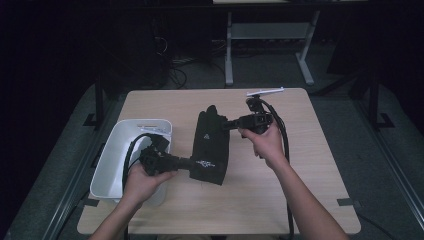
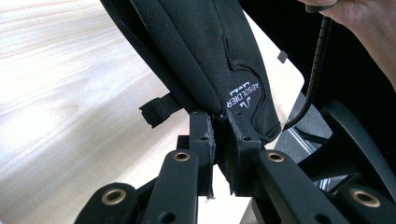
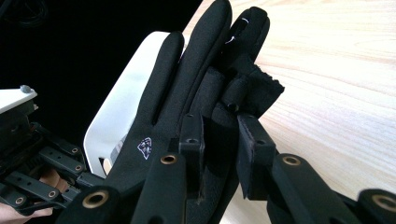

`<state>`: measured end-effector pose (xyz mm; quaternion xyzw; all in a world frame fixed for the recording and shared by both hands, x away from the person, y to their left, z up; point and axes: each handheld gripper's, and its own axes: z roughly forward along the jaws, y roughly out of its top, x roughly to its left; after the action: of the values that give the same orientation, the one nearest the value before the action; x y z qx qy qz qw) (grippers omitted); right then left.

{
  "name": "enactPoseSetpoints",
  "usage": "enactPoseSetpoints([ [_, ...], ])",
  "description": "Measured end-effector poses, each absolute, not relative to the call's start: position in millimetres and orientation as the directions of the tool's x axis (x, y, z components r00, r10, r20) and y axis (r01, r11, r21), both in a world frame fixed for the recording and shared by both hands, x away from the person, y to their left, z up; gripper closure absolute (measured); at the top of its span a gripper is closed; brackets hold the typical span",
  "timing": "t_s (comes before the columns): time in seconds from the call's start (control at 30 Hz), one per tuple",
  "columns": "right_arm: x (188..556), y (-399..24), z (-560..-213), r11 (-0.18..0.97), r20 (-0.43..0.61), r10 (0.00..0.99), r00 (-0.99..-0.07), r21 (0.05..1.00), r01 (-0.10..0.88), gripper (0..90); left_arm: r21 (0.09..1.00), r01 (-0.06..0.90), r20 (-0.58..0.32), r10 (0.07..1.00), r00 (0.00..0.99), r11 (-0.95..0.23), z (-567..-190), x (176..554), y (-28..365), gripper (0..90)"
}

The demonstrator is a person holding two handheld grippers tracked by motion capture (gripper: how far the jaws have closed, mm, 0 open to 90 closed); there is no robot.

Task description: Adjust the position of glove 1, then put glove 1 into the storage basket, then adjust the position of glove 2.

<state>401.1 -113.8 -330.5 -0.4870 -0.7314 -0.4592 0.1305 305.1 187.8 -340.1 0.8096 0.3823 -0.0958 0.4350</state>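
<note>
We read white lettering, "AESOLDIER", with a small angular emblem above it, on the cuff end of the black glove (image 2: pixel 210 60) in the left gripper view; in the right gripper view a small white triangular logo sits on the back of the glove, and a thin white mark shows near one fingertip.

The surface is a light wooden table (image 1: pixel 300 190) with rounded corners. A white bin (image 1: pixel 112 150) rests at its left edge. Beyond the table we see a dark floor, the pale legs of a second table (image 1: pixel 230 55), and loose cables.

The glove is matte black fabric with stitched seams, a small black tab at the cuff, and fingers lying close together. We see it held above the table's middle, just right of the bin, stretched between the two grippers.

The left gripper (image 2: pixel 223 140), jaws drawn close together, pinches the cuff edge by the lettering. The right gripper (image 3: pixel 219 135), jaws narrow, clamps a bunched fold at the glove's finger end. In the high view each hand grasps its gripper, the left hand (image 1: pixel 142 182) over the bin's near corner.
</note>
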Motion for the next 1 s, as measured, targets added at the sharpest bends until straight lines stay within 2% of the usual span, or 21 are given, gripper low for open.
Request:
enactPoseSetpoints([
  [1.0, 413, -61, -318, 0.153, 0.628, 0.564, -0.536, 0.559, 0.815, 73.3, 0.633, 0.724, -0.489, 0.584, 0.648, -0.273, -325, 301, 238, 82.5],
])
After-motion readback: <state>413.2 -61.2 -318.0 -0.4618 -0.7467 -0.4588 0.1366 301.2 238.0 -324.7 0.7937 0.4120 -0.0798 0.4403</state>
